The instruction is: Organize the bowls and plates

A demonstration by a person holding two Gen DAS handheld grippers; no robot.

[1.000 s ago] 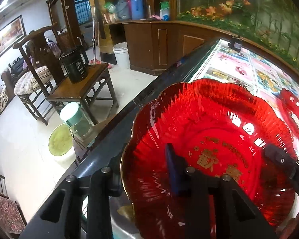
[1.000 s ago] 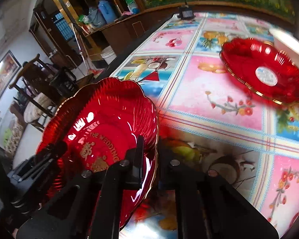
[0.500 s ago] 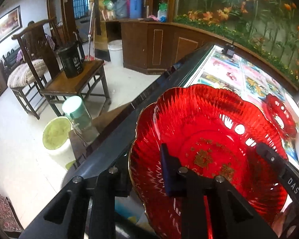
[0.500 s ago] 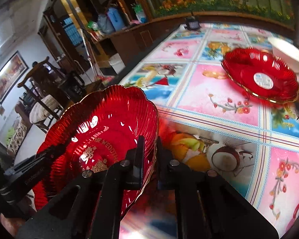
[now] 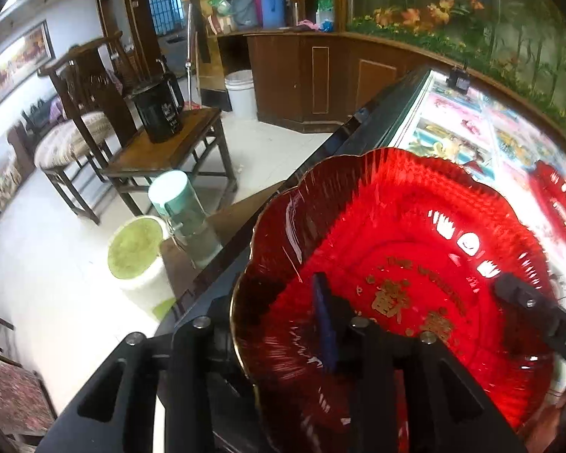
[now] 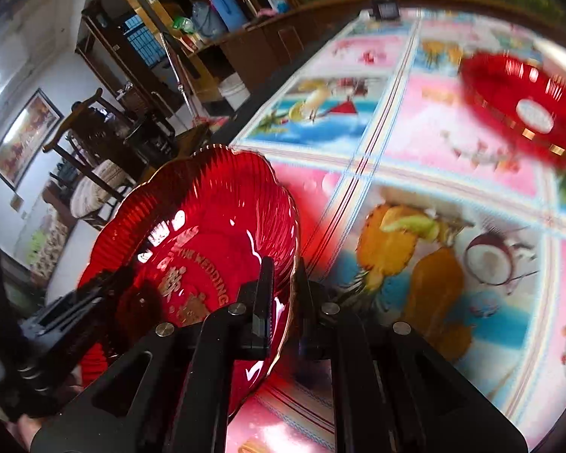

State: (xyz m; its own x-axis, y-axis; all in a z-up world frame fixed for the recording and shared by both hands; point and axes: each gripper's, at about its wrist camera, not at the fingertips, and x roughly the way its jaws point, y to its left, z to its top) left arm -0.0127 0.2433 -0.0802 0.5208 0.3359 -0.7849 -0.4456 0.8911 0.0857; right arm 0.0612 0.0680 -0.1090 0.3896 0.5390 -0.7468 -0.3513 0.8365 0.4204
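Long table [image 6: 415, 173] covered in a glossy cloth of fruit and flower panels, running toward a dark wooden counter [image 5: 320, 75] and a floral wall mural [image 5: 490, 19]. Beyond the table's dark edge, on the pale floor: a wooden armchair [image 5: 79, 113], a low side table [image 5: 169, 151] carrying a black kettle [image 5: 160, 113], a white bucket [image 5: 241, 92], and close to the edge a teal-capped bottle [image 5: 185, 215] beside a green-lidded tub [image 5: 136, 253]. Lifted over the table's near corner, tilted, a scalloped red glass plate [image 5: 396, 245] with gold lettering and gold rim. Right gripper [image 6: 285, 298] clamped tight on its rim, one finger inside, one outside. Left gripper [image 5: 279, 321] straddling the opposite rim, jaws just widened, pads apparently loose of the glass. Farther along the cloth, well apart, a second red plate [image 6: 524, 105], blurred. Compared with a second ago: held plate carried slightly sideways, more floor showing in the left view.
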